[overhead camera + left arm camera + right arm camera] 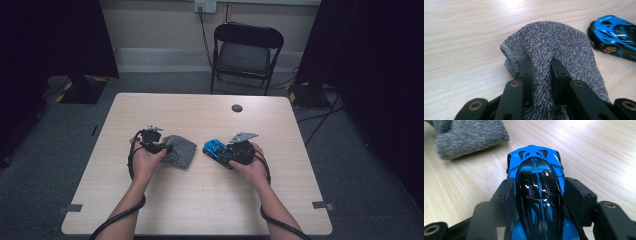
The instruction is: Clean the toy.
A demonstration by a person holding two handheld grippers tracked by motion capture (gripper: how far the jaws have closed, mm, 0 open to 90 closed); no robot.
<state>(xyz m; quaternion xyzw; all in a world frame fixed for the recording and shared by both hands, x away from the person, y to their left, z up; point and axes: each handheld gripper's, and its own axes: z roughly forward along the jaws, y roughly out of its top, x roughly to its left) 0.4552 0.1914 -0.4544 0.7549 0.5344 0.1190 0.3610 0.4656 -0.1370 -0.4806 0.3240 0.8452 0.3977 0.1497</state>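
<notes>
The left gripper [541,75] pinches a fold of the grey knitted sock [564,50] (bunched mid-table [200,195]), while the right gripper [540,195] clamps the blue toy sports car [537,182] by its sides, just beside it.

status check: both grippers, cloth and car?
Left gripper shut on grey cloth. Right gripper shut on blue toy car. Cloth and car apart on table; nothing between.

A black folding chair [247,52] stands beyond the worktop [200,200]. A wall socket [205,6] sits above it. Cables [320,117] cross the floor
</notes>
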